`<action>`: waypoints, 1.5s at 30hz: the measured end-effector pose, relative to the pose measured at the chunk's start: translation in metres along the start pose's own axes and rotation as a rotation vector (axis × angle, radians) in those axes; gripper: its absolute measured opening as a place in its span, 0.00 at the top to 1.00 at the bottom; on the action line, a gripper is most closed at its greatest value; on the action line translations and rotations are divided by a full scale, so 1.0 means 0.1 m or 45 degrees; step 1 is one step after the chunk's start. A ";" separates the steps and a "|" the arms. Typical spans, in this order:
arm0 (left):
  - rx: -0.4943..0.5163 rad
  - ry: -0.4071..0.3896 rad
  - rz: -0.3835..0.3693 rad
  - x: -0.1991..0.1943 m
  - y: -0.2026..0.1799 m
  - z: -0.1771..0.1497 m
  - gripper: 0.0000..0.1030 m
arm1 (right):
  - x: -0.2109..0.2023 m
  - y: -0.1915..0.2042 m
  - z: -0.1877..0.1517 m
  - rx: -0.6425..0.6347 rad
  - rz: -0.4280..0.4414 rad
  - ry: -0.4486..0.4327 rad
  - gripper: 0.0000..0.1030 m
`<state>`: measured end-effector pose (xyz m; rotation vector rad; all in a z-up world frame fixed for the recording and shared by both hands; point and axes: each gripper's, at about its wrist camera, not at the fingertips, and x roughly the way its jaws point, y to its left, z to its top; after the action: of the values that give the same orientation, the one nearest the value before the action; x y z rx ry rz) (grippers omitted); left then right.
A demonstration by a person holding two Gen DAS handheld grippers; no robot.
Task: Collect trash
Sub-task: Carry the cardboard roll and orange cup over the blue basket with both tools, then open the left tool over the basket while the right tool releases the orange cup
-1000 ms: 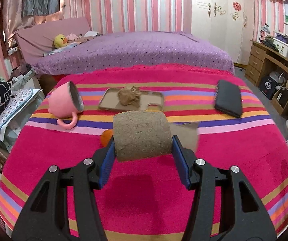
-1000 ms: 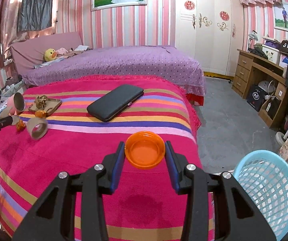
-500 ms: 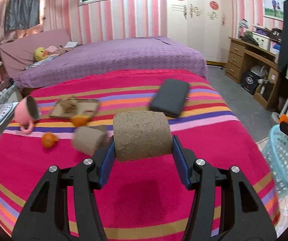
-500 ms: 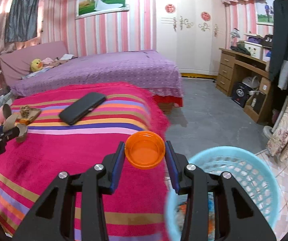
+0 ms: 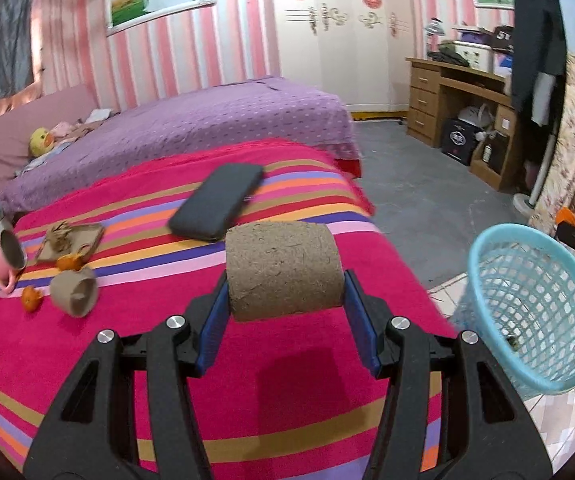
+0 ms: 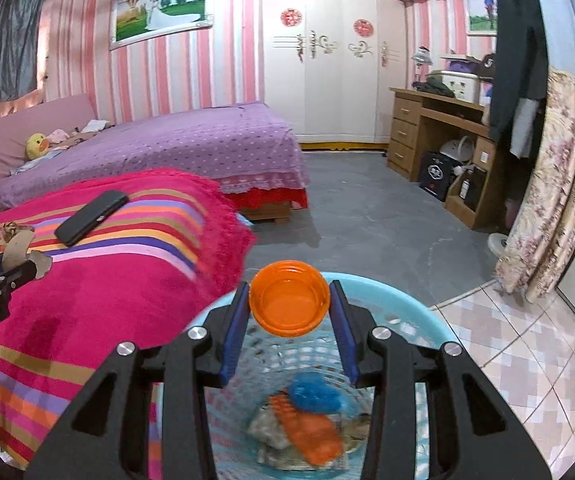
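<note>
Blue basket [image 6: 427, 322] — trash inside, orange cap [image 6: 289, 298] above.

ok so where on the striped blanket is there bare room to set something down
Free: the near half of the striped blanket, from the black case to its near edge. Crowded: the far left corner, with pink mug, cardboard ring and orange peel.

Even, bright indoor light is filling the room; fisheye bending and dark vignetting are showing at edges; the light-blue plastic mesh basket [image 6: 427, 320] is blurring.
</note>
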<state>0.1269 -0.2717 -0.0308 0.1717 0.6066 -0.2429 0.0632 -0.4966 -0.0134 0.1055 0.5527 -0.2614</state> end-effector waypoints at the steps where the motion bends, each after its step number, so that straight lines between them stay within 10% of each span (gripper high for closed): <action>1: 0.002 -0.002 -0.010 0.01 -0.07 0.02 0.48 | 0.00 -0.05 -0.01 0.005 -0.006 0.000 0.61; 23: 0.126 0.084 -0.311 0.21 -1.84 -0.07 0.48 | -0.13 -1.08 -0.33 0.148 -0.145 0.002 0.61; 29: 0.088 0.114 -0.338 0.25 -1.83 -0.01 0.22 | -0.13 -1.09 -0.35 0.149 -0.138 -0.001 0.61; 39: 0.081 0.041 -0.205 0.20 -1.40 0.05 0.11 | -0.02 -0.92 -0.31 0.128 -0.119 0.019 0.61; 45: 0.040 0.047 -0.171 0.19 -1.09 0.05 0.11 | 0.01 -0.70 -0.23 0.100 -0.136 0.003 0.26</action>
<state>0.1148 -0.3809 -0.0473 0.1659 0.6522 -0.3797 0.0331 -0.5605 -0.0349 0.1531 0.5514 -0.3870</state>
